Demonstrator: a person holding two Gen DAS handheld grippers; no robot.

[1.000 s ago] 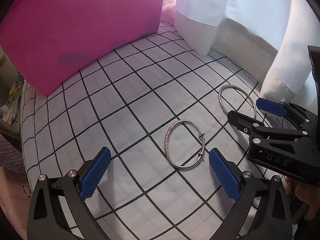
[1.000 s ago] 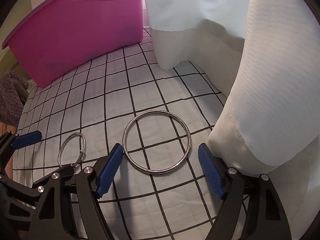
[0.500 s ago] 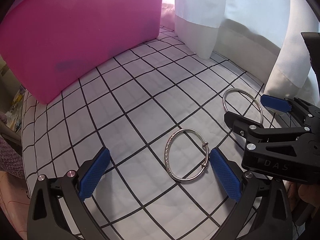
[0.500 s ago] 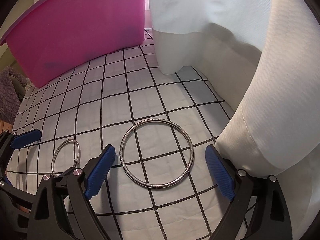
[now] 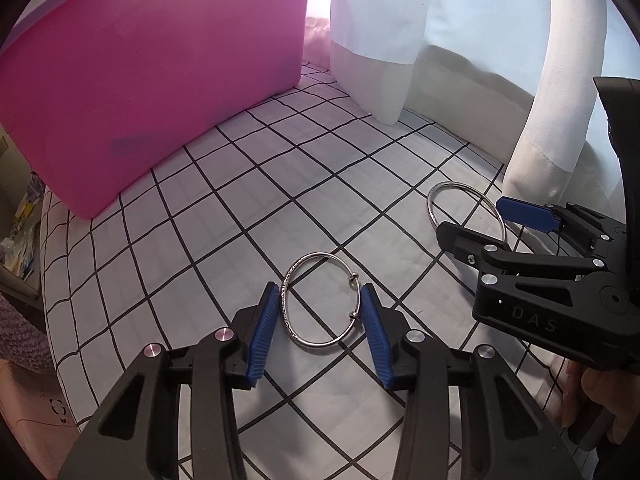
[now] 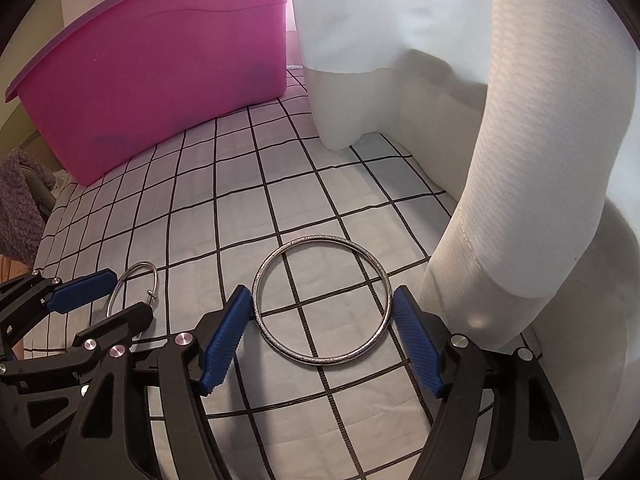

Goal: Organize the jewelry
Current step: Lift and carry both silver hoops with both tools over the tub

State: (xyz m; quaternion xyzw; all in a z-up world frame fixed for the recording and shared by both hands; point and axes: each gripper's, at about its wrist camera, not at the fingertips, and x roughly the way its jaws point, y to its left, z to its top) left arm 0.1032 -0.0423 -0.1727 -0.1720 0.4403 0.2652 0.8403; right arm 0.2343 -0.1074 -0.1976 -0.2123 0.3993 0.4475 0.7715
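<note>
A small silver bangle (image 5: 316,256) with a beaded clasp lies flat on the checked cloth (image 5: 240,208). My left gripper (image 5: 320,296) straddles it; its jaws are closing and the blue pads (image 5: 264,328) touch the ring on both sides. A larger plain silver bangle (image 6: 320,239) lies to its right. My right gripper (image 6: 321,294) brackets this one; its jaws are closing too, with each pad against the ring's outer edge. Each wrist view also shows the other gripper: the right gripper (image 5: 486,220) over the large bangle (image 5: 436,192), the left gripper (image 6: 126,294) at the small bangle (image 6: 140,266).
A big pink plastic bin (image 5: 160,80) stands at the back left on the cloth. White curtains (image 6: 520,160) hang down to the cloth at the back and close on the right. A purple knitted thing (image 6: 16,200) lies past the cloth's left edge. A hand (image 5: 592,392) holds the right gripper.
The left jaws have come in from wide apart to the small bangle's sides. The right jaws widened a little, then narrowed onto the large bangle. Both hands stayed put.
</note>
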